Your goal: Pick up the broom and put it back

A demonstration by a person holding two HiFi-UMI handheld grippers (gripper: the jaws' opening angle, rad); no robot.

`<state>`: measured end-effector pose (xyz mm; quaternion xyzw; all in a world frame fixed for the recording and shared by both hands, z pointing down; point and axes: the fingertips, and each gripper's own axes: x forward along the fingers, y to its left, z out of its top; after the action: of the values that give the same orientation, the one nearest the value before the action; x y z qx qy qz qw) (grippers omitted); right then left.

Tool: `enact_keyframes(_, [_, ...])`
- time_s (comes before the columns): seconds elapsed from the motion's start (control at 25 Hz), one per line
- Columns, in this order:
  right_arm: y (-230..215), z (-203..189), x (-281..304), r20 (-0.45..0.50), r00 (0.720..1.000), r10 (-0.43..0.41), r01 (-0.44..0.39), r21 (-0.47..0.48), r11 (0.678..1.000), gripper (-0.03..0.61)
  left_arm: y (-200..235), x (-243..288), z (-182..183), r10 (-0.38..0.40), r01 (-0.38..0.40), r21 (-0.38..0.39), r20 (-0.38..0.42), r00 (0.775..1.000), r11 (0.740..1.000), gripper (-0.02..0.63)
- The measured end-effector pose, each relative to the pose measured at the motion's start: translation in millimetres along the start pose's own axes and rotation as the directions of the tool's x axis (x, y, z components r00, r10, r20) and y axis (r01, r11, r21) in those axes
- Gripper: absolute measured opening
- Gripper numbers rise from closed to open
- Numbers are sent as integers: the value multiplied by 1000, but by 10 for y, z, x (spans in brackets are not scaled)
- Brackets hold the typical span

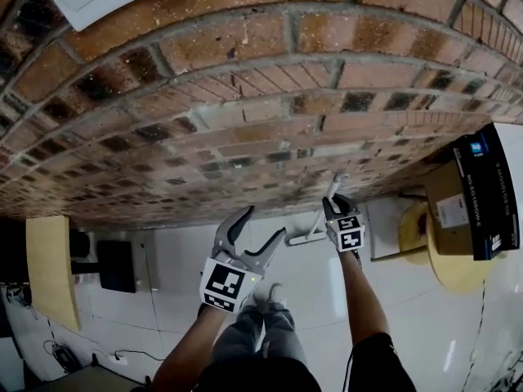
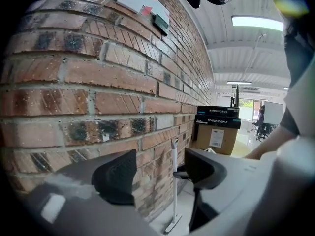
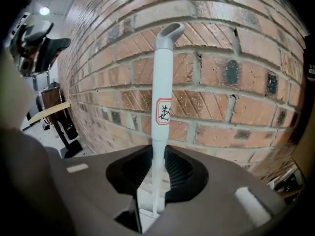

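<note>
At foot of brick wall, your right gripper was clamped on white broom handle. Broom stood upright, close to bricks, head down by floor; touching tiles or not, hard to tell. Your left gripper was just beside, jaws apart, empty. Cardboard box stood at right.

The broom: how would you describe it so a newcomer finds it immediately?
Start at the brick wall; at its foot, on the pale floor, left of the stacked boxes, stands the broom. It is the only slim white pole there, with an angled cap and red-bordered label, clamped in the right hand-held gripper.
</note>
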<state>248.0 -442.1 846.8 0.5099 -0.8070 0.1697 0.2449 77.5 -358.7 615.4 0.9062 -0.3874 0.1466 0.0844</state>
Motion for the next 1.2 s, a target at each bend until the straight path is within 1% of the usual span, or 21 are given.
enact_keyframes(0.12, [-44,48,104,-11,999,-34,34,3,999,83,67,-65,-27,20,-20,-16,2,1000,1000,305])
enact_keyframes(0.2, [-72,95,112,0,999,-46,46,33,998,85,120,-96,-11,33,-32,-24,11,999,999,305])
enact_keyframes(0.24, [-79,133,91,8,999,-47,47,50,998,113,139,-111,-2,39,-39,-28,17,999,999,305])
enact_keyframes(0.28, [-82,172,58,17,999,-49,48,60,997,154,152,-125,5,45,-44,-34,21,999,998,305])
enact_keyframes(0.4, [-78,321,-120,49,996,-81,78,48,996,225,160,-165,39,54,-52,-58,29,998,997,305])
enact_keyframes(0.48, [-30,502,-325,95,990,-102,99,36,994,265,160,-205,124,64,-61,-62,42,997,996,307])
enact_keyframes(0.64, [112,1045,-859,226,970,-90,78,63,995,274,164,-323,419,85,-80,-48,101,991,996,307])
enact_keyframes(0.72, [228,1350,-1166,285,955,-80,66,57,996,290,196,-453,572,108,-101,-55,131,986,993,307])
enact_keyframes(0.8, [376,1656,-1493,347,935,-78,70,37,997,301,246,-641,725,145,-134,-73,158,977,988,307])
enact_keyframes(0.92, [608,2152,-1964,458,885,-82,65,54,996,304,359,-943,893,214,-203,-79,187,959,976,307])
enact_keyframes(1.04, [871,2645,-2287,546,835,-60,25,71,997,305,544,-1243,1038,301,-290,-80,223,927,954,307])
enact_keyframes(1.2, [1336,3053,-2628,614,788,-35,-3,60,998,324,664,-1732,1199,394,-383,-94,267,879,919,307])
